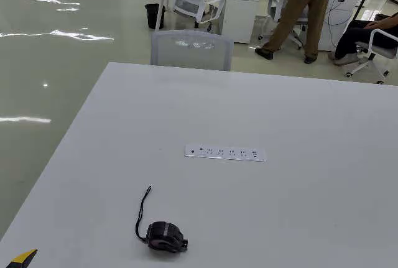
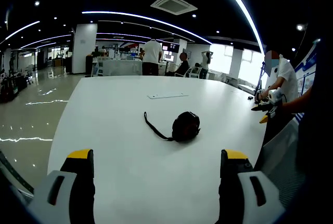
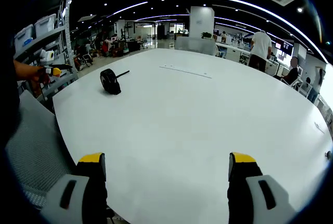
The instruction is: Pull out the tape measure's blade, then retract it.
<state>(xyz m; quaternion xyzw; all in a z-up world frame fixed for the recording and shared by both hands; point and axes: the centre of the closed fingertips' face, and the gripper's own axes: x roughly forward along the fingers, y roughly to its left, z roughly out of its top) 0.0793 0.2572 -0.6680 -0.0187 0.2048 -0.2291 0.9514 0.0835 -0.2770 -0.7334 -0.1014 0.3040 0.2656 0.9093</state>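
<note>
While the left tool (image 2: 156, 155) and right tool (image 3: 169, 157) hover with jaws wide apart, the tape measure (image 1: 166, 236) lies on the white counter (image 1: 311, 206).
Its blade is in, its black strap (image 1: 143, 209) trails away, and a socket strip (image 1: 224, 153) lies beyond it; neither tool touches it.

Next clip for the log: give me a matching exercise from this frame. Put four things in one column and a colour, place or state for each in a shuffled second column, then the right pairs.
Things
1. tape measure
2. socket strip
3. mesh chair
4. left gripper

Descriptions
A. grey, at the far edge of the table
B. open, yellow-tipped, holding nothing
C. black, near the table's near edge, strap trailing
D. white, lying flat in the middle of the table

Pairs: 1-C, 2-D, 3-A, 4-B
</note>
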